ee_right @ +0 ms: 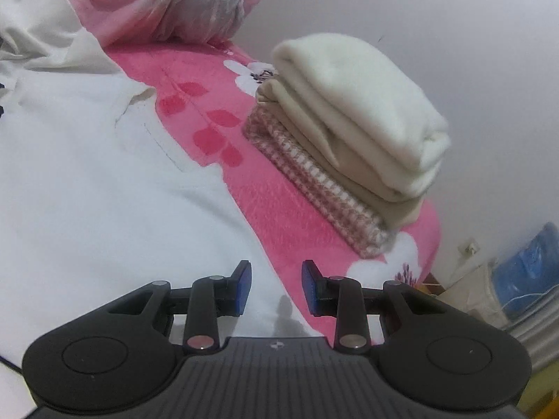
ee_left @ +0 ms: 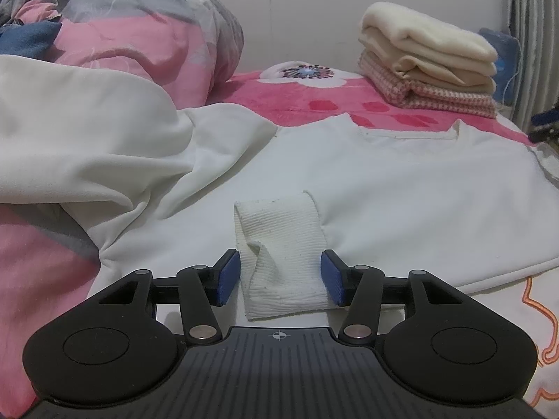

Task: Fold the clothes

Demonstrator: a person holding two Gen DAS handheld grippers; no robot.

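Observation:
A white sweatshirt (ee_left: 384, 188) lies spread on the pink bed, collar toward the wall. One sleeve is folded in over the body, and its ribbed cuff (ee_left: 283, 258) lies between the blue pads of my left gripper (ee_left: 281, 277). The jaws stand open, one pad on each side of the cuff, not pinching it. In the right wrist view the same sweatshirt (ee_right: 104, 209) fills the left half. My right gripper (ee_right: 276, 288) is open and empty, hovering over the sweatshirt's edge where it meets the pink blanket (ee_right: 279, 209).
A stack of folded clothes (ee_left: 429, 59), cream on top of pink houndstooth, sits at the back right near the wall; it also shows in the right wrist view (ee_right: 349, 139). A bunched pink and grey quilt (ee_left: 139, 35) lies at the back left. A blue bag (ee_right: 527, 272) stands beside the bed.

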